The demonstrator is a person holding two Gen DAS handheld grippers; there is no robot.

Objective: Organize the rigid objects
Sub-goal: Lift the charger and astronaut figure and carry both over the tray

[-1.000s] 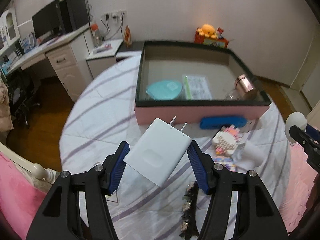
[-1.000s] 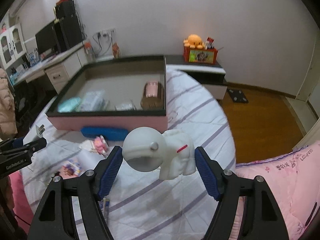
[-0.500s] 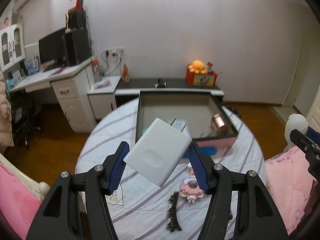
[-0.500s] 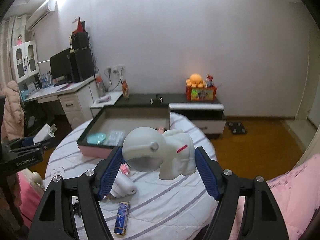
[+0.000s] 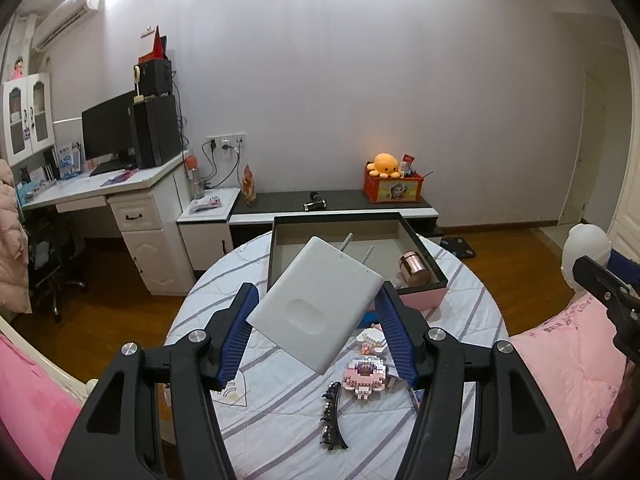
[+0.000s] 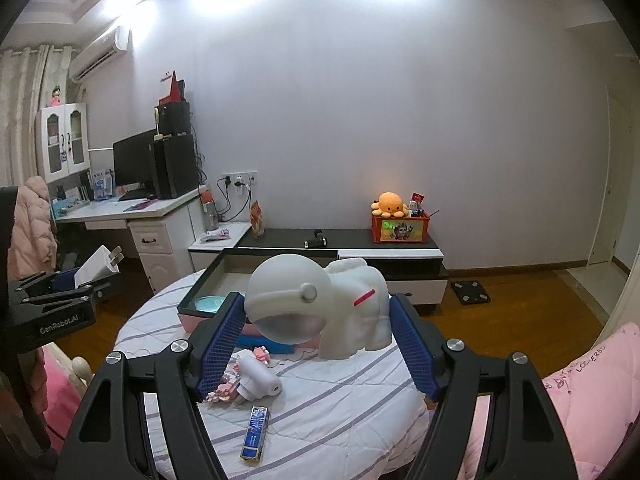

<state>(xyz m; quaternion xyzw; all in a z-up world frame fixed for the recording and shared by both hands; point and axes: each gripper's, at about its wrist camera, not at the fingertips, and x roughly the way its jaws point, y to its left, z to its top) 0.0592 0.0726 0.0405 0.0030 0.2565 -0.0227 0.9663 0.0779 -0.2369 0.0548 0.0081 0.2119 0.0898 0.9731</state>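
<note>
My left gripper (image 5: 316,332) is shut on a flat white charger (image 5: 316,304) with two metal prongs, held high above the round table (image 5: 280,396). My right gripper (image 6: 318,348) is shut on a white astronaut figure (image 6: 320,304), also raised above the table. The pink box with a dark rim (image 5: 420,298) sits at the table's far side and holds a copper jar (image 5: 414,268) and a teal lid (image 6: 208,303). The left gripper with the charger shows in the right wrist view (image 6: 98,270). The astronaut shows at the right edge of the left wrist view (image 5: 586,248).
On the striped cloth lie a pink block figure (image 5: 366,374), a black hair clip (image 5: 330,420), a white cylinder toy (image 6: 258,378), a blue bar (image 6: 256,432) and a blue case (image 6: 272,346). A desk (image 5: 104,188) stands left, a low cabinet (image 5: 340,206) behind, pink bedding (image 5: 560,360) right.
Both grippers have risen and pulled back from the box, each still holding its object. The table and box now look smaller and farther away.
</note>
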